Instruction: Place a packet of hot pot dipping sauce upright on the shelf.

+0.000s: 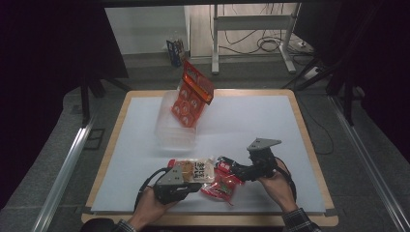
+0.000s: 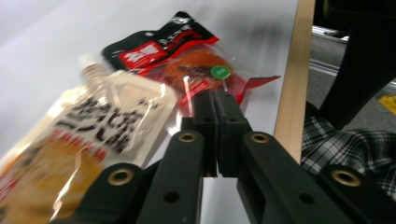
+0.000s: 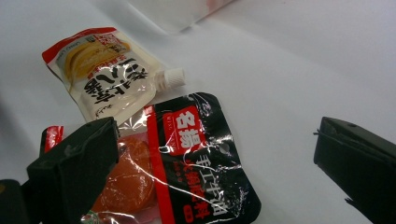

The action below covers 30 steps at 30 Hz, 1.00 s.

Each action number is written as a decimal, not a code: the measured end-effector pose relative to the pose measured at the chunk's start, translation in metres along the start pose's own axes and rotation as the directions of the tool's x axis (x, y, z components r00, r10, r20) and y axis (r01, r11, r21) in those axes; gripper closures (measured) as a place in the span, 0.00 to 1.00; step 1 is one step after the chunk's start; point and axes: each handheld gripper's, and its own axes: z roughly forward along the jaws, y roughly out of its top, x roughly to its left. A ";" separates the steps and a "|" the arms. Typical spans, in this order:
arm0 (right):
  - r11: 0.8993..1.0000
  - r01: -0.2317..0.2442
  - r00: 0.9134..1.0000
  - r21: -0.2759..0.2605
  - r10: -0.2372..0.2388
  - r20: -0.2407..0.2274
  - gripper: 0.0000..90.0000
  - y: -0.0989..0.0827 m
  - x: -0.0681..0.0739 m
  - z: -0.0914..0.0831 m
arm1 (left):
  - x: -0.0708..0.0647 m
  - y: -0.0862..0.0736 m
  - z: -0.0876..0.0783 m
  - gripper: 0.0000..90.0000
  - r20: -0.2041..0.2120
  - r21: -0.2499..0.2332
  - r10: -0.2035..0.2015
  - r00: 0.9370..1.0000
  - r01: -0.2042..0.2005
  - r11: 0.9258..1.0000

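In the high view, two flat packets are seen at the near edge of the white counter (image 1: 251, 121): a cream spouted pouch (image 1: 202, 170) and a red-and-black snack packet (image 1: 223, 183), their edges touching or overlapping. The left gripper (image 1: 196, 181) is held just beside the pouch, and the right gripper (image 1: 231, 170) is held over the snack packet. Farther back, one clear plastic container (image 1: 170, 126) is seen with one orange packet (image 1: 192, 95) propped against it. In the left gripper view, the jaws are seen pressed flat together with nothing between them, their tips just short of the snack packet (image 2: 196, 65), with the pouch (image 2: 93, 135) alongside. In the right gripper view, the jaws are spread wide apart and nothing is held; the snack packet (image 3: 187, 158) lies between them and the pouch (image 3: 105, 74) beyond. The step in hand is judged to be the pickup of the snack packet. The open jaws should be lowered astride one free edge, clear of the pouch, and closed only once the film is between the pads.
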 end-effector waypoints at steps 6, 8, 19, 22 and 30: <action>1.000 -0.020 1.000 -0.010 0.020 -0.002 0.00 -0.005 0.000 -0.002 | -0.002 0.007 0.021 1.00 0.038 0.006 0.001 0.999 -0.001 1.000; 1.000 -0.027 1.000 -0.009 0.027 -0.006 0.00 -0.007 0.001 -0.002 | -0.004 0.008 0.028 1.00 0.039 0.015 0.004 0.999 -0.005 1.000; 0.999 -0.041 0.999 0.004 0.041 -0.005 0.00 -0.018 -0.001 -0.004 | -0.012 0.004 0.047 1.00 0.034 0.088 0.036 0.999 -0.038 0.995; 0.999 -0.040 0.999 0.004 0.040 -0.005 0.00 -0.018 -0.002 -0.004 | -0.010 0.002 0.049 0.99 0.008 0.081 0.019 1.000 -0.019 0.997; 0.999 -0.037 0.999 0.019 0.037 -0.009 0.00 -0.019 0.000 -0.002 | -0.006 0.004 0.052 0.99 0.009 0.076 -0.009 1.000 0.008 0.997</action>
